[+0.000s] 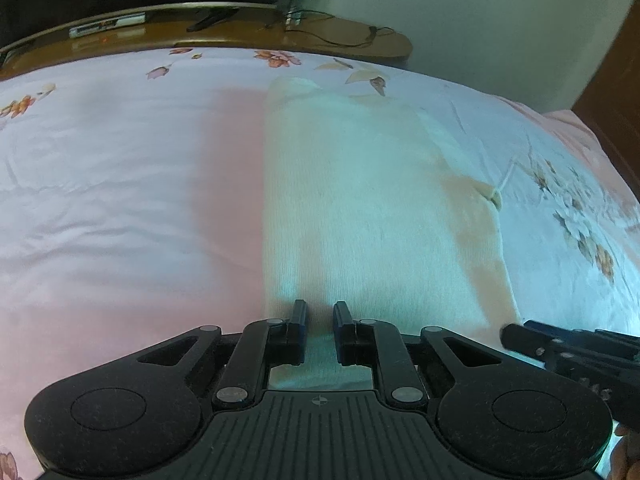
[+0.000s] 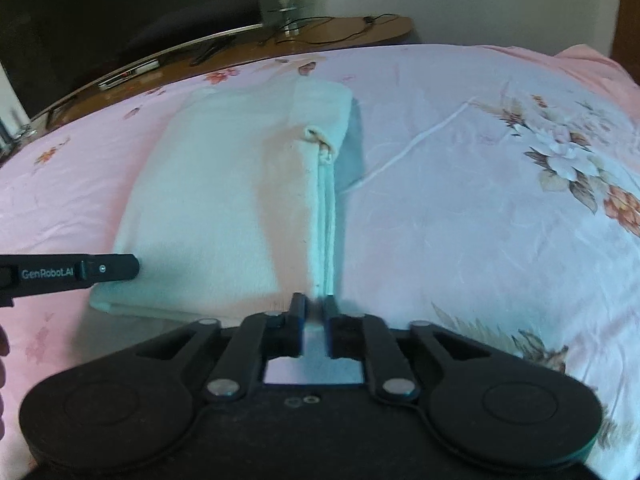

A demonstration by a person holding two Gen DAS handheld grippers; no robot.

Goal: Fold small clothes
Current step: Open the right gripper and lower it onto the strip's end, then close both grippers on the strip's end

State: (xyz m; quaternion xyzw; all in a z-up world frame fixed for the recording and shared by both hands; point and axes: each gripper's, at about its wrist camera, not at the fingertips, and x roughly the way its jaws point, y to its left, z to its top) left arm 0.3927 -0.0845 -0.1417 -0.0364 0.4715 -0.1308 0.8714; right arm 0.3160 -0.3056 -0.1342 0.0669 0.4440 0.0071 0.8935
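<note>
A cream knit garment (image 1: 360, 200) lies folded into a long strip on the pink floral bedspread (image 1: 120, 200). My left gripper (image 1: 321, 314) sits at the strip's near left end. Its jaws stand narrow, pinching a ridge of the cloth. In the right wrist view the garment (image 2: 220, 200) runs away from me with its layered edge on the right. My right gripper (image 2: 314, 304) is at the near right corner. Its jaws stand slightly apart and the layered edge lies between them, unpressed. Each gripper shows in the other view: the right gripper (image 1: 520, 336) and the left gripper (image 2: 108, 268).
Beyond the bed stands a curved wooden desk (image 1: 240, 36) with a black cable (image 1: 340, 40) and a dark screen (image 2: 100, 20) behind it. The bedspread (image 2: 460, 220) stretches wide to the right of the garment. A person's hand (image 2: 2, 360) shows at the left edge.
</note>
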